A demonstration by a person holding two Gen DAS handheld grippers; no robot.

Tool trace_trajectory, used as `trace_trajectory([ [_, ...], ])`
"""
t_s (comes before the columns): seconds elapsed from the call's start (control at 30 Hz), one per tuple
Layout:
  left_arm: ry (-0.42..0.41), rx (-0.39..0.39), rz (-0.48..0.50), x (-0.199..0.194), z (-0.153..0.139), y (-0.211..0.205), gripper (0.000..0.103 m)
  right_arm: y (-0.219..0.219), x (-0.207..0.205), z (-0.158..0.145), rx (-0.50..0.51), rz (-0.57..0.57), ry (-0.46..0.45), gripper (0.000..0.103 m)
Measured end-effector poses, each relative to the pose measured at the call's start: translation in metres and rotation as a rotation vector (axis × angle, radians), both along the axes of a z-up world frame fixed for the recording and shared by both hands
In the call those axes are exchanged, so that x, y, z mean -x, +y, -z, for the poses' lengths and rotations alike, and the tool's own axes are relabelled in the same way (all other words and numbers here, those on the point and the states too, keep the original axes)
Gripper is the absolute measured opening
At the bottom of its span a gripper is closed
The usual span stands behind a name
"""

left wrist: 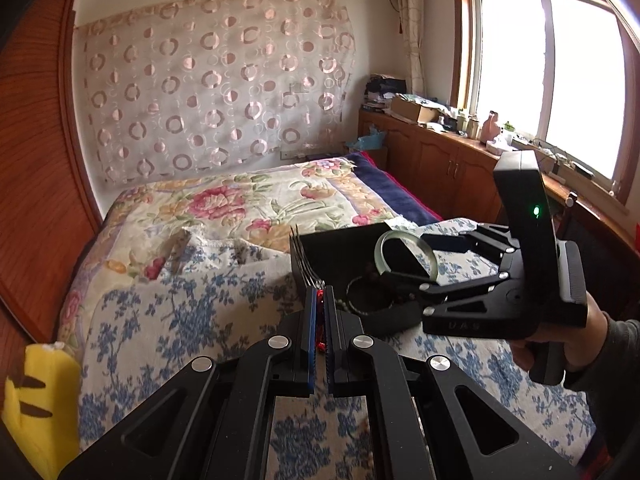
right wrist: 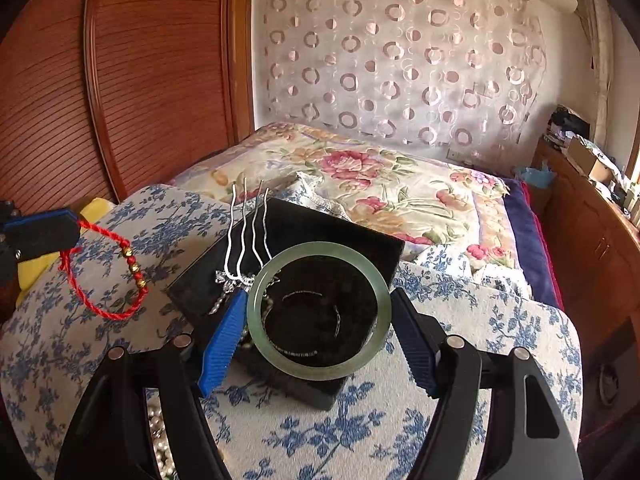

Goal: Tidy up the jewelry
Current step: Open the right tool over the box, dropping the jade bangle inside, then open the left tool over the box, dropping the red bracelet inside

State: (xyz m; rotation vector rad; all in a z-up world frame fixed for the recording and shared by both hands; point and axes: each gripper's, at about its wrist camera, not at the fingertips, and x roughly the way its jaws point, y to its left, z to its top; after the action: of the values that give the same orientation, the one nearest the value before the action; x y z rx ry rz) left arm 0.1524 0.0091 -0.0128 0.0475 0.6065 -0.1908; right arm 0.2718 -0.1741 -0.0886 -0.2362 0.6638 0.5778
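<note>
Now holding the jade bangle [right wrist: 318, 316] across its width in the right gripper [right wrist: 320, 340], over the black tray [right wrist: 376, 246]. Left gripper [left wrist: 320, 320] clenched on the red cord bracelet [right wrist: 106, 280], at nine o'clock. Better to lower slowly, level, then release.

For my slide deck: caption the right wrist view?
Right gripper holds jade bangle over black jewelry tray.
</note>
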Motion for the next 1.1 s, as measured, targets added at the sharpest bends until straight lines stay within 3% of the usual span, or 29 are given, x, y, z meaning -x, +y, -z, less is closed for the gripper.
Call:
trace_trajectory([
  [0.33,0.005,-0.009,-0.007,-0.025,-0.005,-0.005,0.002,0.003,-0.007,0.005,0.015,-0.006,0.003,0.076],
  [0.8,-0.001,-0.003,0.025,-0.057,-0.006,-0.029,0.003,-0.053,0.013,0.004,-0.023,0.062,0.004,0.077],
  [0.83,-0.005,-0.004,0.024,-0.058,-0.006,-0.031,0.008,-0.055,0.015,0.004,-0.026,0.062,0.004,0.077],
  [0.87,-0.007,-0.002,0.023,-0.058,-0.007,-0.032,0.024,-0.057,0.018,0.003,-0.030,0.059,0.002,0.077],
  [0.93,-0.021,-0.002,0.023,-0.056,-0.008,-0.032,0.039,-0.060,0.023,0.004,-0.029,0.055,-0.003,0.077],
  [1.1,-0.019,-0.014,0.028,-0.045,-0.007,-0.030,0.045,-0.063,0.036,0.005,-0.029,0.046,0.003,0.077],
])
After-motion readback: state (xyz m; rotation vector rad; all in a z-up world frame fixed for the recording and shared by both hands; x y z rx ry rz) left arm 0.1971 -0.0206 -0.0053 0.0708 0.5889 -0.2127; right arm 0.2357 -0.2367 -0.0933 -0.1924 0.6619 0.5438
